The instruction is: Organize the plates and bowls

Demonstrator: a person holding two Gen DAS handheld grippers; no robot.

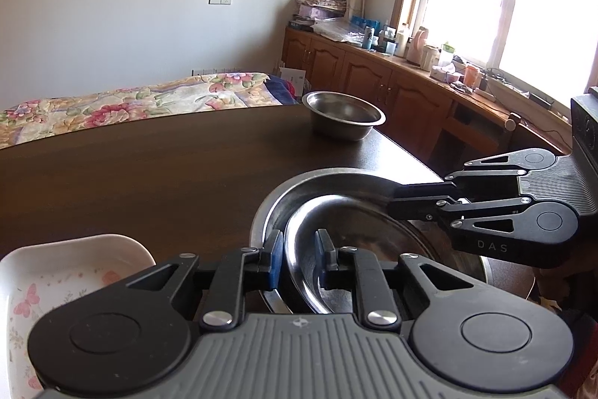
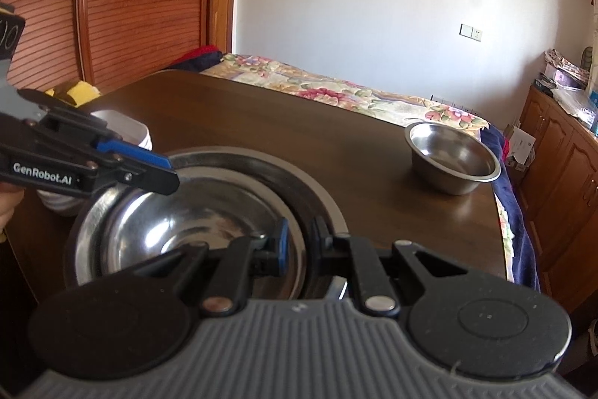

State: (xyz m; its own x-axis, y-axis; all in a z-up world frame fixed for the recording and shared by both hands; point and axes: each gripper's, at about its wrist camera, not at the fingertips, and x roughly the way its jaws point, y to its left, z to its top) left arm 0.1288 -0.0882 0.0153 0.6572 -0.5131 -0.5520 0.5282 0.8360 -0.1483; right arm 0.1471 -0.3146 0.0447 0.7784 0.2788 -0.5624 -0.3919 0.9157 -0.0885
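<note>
A bed [image 1: 130, 100] with a floral quilt [image 2: 336, 92] is lying beyond the worktop [image 1: 149, 174], sunlight is pouring through a window [image 1: 523, 6], and clutter [image 1: 373, 32] is crowding the wooden cabinets [image 1: 373, 81] beneath it.

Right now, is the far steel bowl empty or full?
Empty. The far bowl stands upright on the table, and its bare shiny inside shows.
</note>
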